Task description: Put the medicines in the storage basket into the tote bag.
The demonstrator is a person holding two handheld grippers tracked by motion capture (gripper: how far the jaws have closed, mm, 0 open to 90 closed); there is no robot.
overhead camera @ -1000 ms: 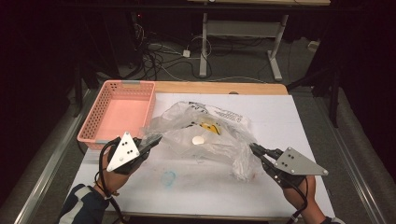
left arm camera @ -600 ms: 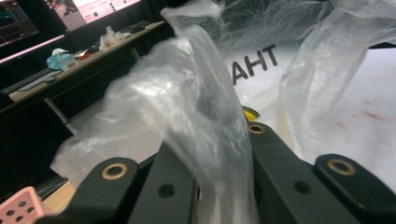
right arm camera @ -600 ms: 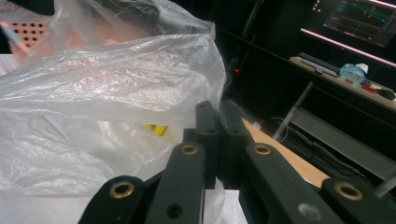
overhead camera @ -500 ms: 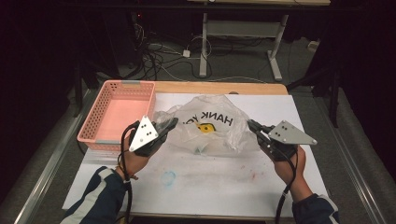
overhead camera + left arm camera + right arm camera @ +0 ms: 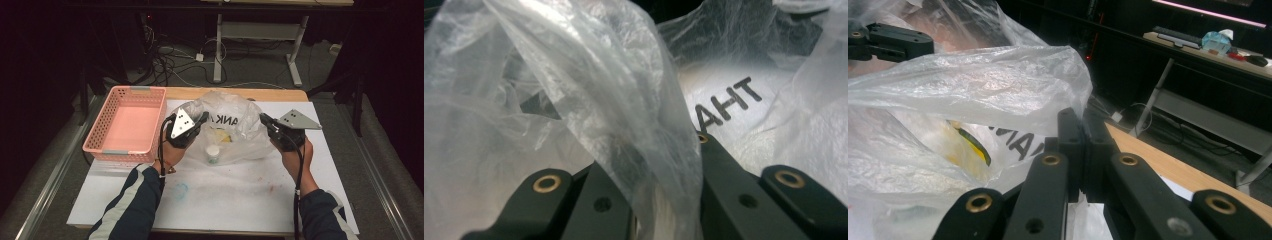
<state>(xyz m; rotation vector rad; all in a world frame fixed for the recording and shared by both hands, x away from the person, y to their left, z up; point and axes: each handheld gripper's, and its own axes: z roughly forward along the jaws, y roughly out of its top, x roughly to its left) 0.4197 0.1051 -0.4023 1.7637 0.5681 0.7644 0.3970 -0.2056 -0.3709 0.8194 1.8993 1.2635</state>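
A clear plastic bag [image 5: 235,122] with black lettering hangs stretched between my two grippers above the white table cover [image 5: 250,200]. My left gripper [image 5: 201,120] is shut on the bag's left edge. In the left gripper view the film [image 5: 624,100] runs down between the jaws of my left gripper [image 5: 664,165]. My right gripper [image 5: 264,121] is shut on the right edge; the right gripper view shows its jaws [image 5: 1082,122] pressed together on the film [image 5: 973,85]. Inside the bag lie a white-capped small container [image 5: 213,152] and something yellow [image 5: 223,136].
A pink mesh basket [image 5: 127,125] stands empty at the left, close to my left hand. A faint blue mark [image 5: 181,191] is on the cover in front. Cables [image 5: 170,60] and desk legs [image 5: 218,45] lie on the floor beyond the table's far edge.
Both grippers have moved forward and closer together, raising the bag's sides. The bag has gone from lying spread out to being held up, and its contents have slid toward the near side.
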